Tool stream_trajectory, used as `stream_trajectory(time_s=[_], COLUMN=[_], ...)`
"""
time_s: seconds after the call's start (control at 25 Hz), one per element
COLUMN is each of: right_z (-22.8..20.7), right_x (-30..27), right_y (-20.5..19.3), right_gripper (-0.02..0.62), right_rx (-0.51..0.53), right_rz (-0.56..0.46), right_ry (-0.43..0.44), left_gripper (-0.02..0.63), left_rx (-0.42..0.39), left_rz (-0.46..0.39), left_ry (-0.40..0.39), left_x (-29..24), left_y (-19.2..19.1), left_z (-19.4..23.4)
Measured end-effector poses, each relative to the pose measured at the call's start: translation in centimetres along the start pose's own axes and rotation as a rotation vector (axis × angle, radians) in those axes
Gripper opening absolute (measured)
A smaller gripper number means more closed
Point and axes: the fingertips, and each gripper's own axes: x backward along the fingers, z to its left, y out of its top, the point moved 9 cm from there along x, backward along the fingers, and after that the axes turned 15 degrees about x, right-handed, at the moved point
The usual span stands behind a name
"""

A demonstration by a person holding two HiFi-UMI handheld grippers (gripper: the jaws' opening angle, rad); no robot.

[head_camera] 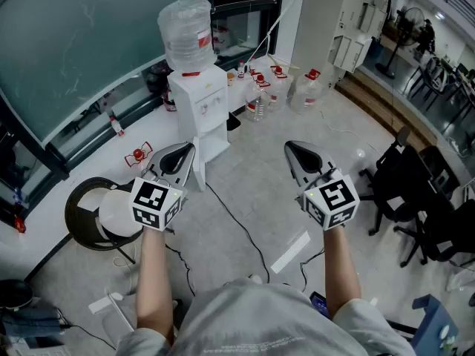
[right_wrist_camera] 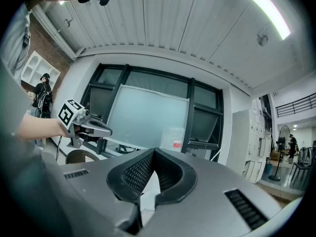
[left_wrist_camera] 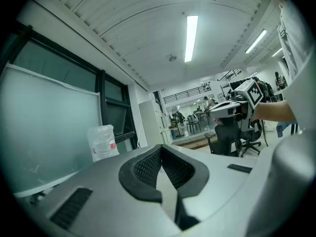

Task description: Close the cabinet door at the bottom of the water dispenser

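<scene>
- Dispenser (head_camera: 202, 110): on the floor, before the window (head_camera: 82, 43); bottle (head_camera: 186, 34) on top.
- Door (head_camera: 199, 165): at the dispenser's foot, swung out towards the person.
- Jugs (head_camera: 306, 89): on the floor, right of the dispenser.
- Round stand (head_camera: 76, 208): left of the left gripper (head_camera: 184, 151).
- Chairs (head_camera: 415, 191): far right.
- Left gripper: just beside the door.
- Right gripper (head_camera: 295, 148): well apart to the right.

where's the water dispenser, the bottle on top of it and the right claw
water dispenser (head_camera: 204, 124): head view, white front below the taps
bottle (head_camera: 185, 30): head view, middle of its clear body
right claw (head_camera: 290, 146): head view, tip where its jaws meet
</scene>
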Motion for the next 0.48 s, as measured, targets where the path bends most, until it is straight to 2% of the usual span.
stream_trajectory(time_s=[0.24,0.48], right_z=[-1.5,-3.2], right_x=[-0.2,-0.5], right_y=[-0.9,-2.4], right_gripper=[0.025,0.025], right_rx=[0.003,-0.010], right_rz=[-0.006,-0.032], right_ry=[0.004,0.007], left_gripper=[0.018,0.018], left_rx=[-0.004,0.006], left_rz=[0.006,0.013], left_ry=[0.022,0.078], left_x=[-1.0,-1.8], left_y=[0.1,-0.2], left_z=[-0.3,-0.5])
